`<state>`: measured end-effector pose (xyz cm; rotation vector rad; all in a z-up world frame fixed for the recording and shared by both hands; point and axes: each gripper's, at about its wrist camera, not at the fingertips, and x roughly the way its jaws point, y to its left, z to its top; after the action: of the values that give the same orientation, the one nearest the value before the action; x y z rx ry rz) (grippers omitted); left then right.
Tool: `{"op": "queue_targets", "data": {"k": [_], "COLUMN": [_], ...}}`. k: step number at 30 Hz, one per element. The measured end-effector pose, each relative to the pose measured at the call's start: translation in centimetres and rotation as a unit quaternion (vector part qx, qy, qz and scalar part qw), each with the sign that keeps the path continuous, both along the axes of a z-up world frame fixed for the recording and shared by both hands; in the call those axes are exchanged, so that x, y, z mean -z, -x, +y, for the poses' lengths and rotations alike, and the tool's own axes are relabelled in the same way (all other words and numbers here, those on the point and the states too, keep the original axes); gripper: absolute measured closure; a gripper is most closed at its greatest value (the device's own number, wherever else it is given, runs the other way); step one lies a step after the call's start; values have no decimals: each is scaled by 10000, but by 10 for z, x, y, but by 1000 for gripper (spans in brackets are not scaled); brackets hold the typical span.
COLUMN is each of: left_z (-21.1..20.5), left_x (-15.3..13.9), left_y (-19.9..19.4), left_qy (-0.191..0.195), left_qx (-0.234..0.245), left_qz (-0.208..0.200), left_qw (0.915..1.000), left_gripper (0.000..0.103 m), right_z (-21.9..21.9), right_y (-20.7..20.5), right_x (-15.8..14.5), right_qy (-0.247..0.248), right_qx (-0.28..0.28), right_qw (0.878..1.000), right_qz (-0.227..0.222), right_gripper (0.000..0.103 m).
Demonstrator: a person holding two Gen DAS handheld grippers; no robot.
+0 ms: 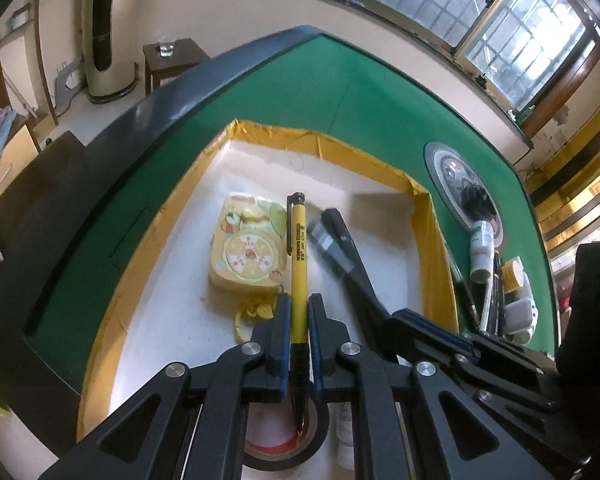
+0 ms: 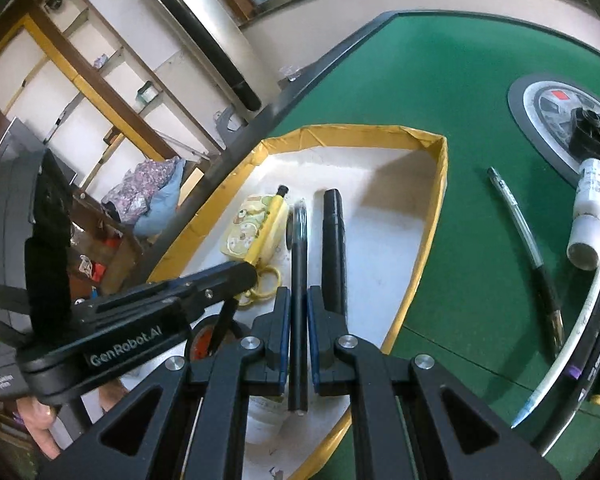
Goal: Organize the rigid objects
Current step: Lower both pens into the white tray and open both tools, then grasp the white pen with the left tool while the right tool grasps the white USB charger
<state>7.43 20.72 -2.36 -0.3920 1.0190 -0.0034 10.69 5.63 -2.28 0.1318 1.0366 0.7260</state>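
Observation:
My left gripper (image 1: 299, 304) is shut on a yellow pen (image 1: 298, 256) and holds it over the white tray (image 1: 260, 156) with yellow taped walls. A yellow cartoon case (image 1: 248, 252) lies in the tray beside the pen. My right gripper (image 2: 299, 296) is shut on a dark pen (image 2: 299, 280) over the same tray (image 2: 380, 248). A black marker (image 2: 334, 240) lies in the tray just right of it. The yellow pen (image 2: 266, 228), the case (image 2: 246, 232) and the left gripper's body show in the right wrist view. The right gripper's fingers (image 1: 340, 240) show in the left wrist view.
A tape roll (image 1: 276, 440) lies under my left gripper. On the green table (image 2: 440, 80) right of the tray lie a clear pen (image 2: 520, 228), a white bottle (image 2: 590, 216), several more pens (image 2: 572, 340) and a round disc (image 2: 548, 120). The table edge runs along the left.

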Motion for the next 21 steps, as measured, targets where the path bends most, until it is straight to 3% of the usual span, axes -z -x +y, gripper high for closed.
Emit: {"op": "queue_targets", "data": {"k": [6,9,11,13,14,15,17,21], "left_z": [2,4,7,8,8,5,-2,-35], "left_x": [-1,-3,-5,-11,-15,-20,-31,-56], "left_y": [-3,-2,0,6,11,17,28,56], "left_qy": [-93,-103,-115,-145,-178,-243,-324,-504], "left_qx": [-58,-126,-214,-254,-303,-370,-356,-100], "left_qz": [0,-48,-65,-232,-318,-411,-582,-1041], "left_qw": [9999,9999,9997,9993,9989,9982,9971,9932], "left_gripper": [95,93,77,43,37,32,32,31], "right_z": [-2,-6,-10,-19,-24,-33,-50,-98], "right_y": [1,2,4,12,15,22,34,55], "right_x": [-2,-2,-5,-14,-17,-24,-32,-42], "right_qy": [-56,-209,-330,-529,-597,-696,-816,-954], "right_qx": [-38,-81,-86,-140,-156,-166,-217,-48], "right_qw": [10000,9997,9994,9985,9981,9974,9962,9948], "right_qz": [31,69,68,-16,-45,-88,-218,-351], "right_gripper": [95,90,78,70,67,66,56,56]}}
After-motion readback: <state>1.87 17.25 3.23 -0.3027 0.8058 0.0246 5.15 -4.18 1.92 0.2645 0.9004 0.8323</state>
